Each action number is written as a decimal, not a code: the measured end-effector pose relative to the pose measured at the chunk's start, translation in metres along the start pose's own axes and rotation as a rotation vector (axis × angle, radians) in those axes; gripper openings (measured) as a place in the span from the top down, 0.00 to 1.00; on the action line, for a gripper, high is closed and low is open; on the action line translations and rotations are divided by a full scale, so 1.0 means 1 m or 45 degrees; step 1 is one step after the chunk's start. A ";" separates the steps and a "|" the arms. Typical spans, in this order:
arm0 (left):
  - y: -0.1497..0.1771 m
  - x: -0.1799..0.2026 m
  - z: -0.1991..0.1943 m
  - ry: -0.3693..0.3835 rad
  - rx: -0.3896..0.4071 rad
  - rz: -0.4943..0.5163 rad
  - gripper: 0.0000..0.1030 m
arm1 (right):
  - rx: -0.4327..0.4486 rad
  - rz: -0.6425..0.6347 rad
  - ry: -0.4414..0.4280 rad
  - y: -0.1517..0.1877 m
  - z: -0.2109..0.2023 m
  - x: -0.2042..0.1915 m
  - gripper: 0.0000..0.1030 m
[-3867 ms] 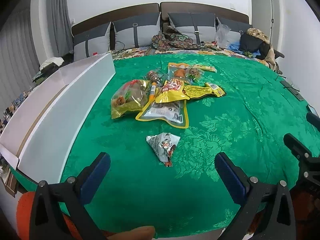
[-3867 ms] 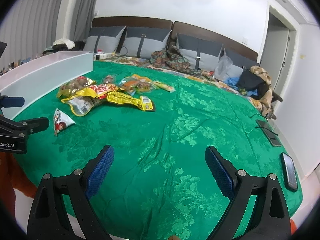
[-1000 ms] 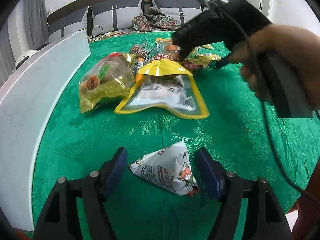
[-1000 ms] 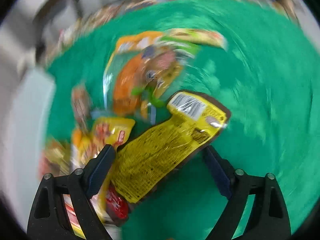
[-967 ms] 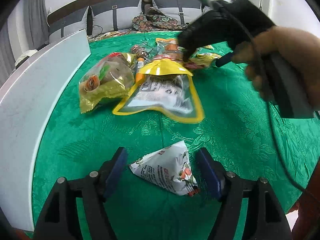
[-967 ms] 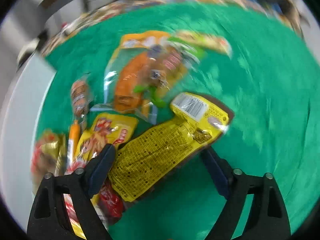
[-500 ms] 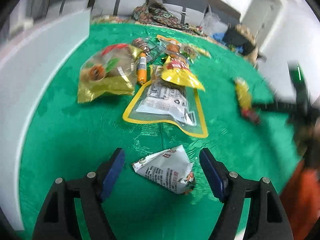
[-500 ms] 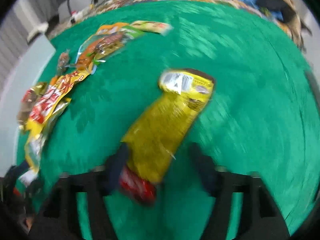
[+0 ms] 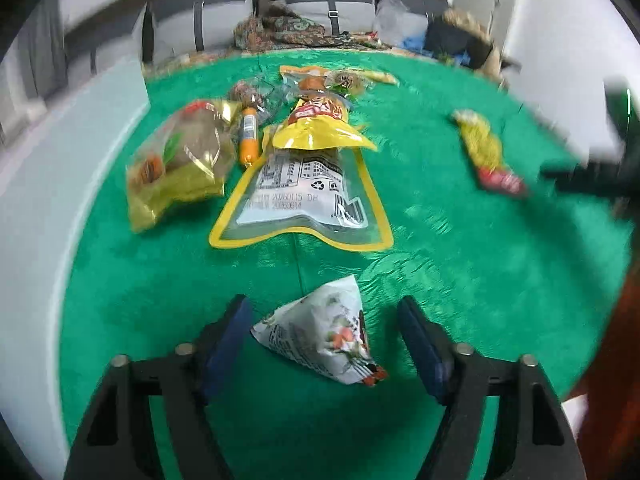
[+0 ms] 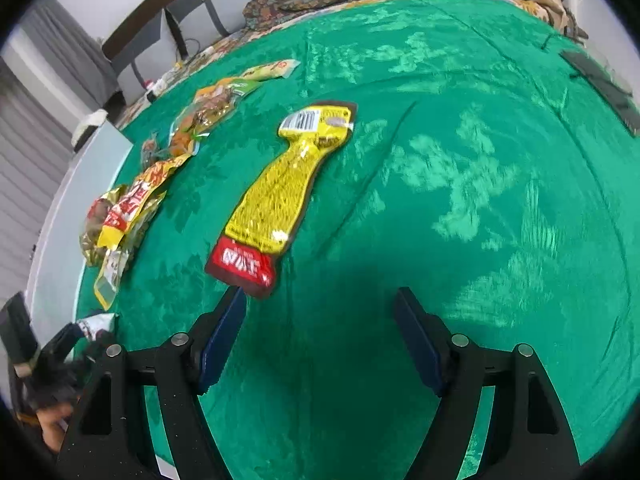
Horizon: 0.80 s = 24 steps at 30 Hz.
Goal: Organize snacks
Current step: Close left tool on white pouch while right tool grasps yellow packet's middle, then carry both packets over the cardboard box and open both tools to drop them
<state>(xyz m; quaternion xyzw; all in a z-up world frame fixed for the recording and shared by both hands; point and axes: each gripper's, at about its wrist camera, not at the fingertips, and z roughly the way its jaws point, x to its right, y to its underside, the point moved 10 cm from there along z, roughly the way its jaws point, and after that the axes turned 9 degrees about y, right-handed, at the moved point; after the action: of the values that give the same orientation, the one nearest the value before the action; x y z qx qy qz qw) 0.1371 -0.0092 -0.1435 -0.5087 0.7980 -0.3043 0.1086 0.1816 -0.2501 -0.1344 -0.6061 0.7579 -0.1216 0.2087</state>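
The left gripper (image 9: 322, 336) has just been closing around a small white snack bag (image 9: 320, 340) on the green bed cover (image 9: 460, 248), but its pads do not press the bag yet. To the right, the right gripper (image 10: 318, 332) is open with nothing in it. A long yellow snack bag (image 10: 284, 190) lies flat just past its left fingertip.

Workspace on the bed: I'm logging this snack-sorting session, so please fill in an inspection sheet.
Surface: green bedspread, creased.
Job's things: yellow packet lying apart from the snack pile; triangular packet near the front.
Clutter: clothes and bags by the headboard.
Grippers: left tool has just been closing, triangular packet between the pads, no contact seen; right tool open, empty.
Cables: dark cable at the bedspread's far edge.
Surroundings: white board on the left.
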 end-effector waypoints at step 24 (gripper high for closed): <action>-0.017 -0.042 -0.059 0.234 0.260 -0.399 0.68 | -0.162 0.121 0.114 -0.031 0.027 -0.009 0.54</action>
<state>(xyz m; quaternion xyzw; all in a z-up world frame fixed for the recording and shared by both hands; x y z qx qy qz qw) 0.1408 0.0444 -0.0924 -0.5830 0.6807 -0.4419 0.0379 0.2230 -0.2468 -0.1432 -0.5754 0.8006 -0.0900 0.1411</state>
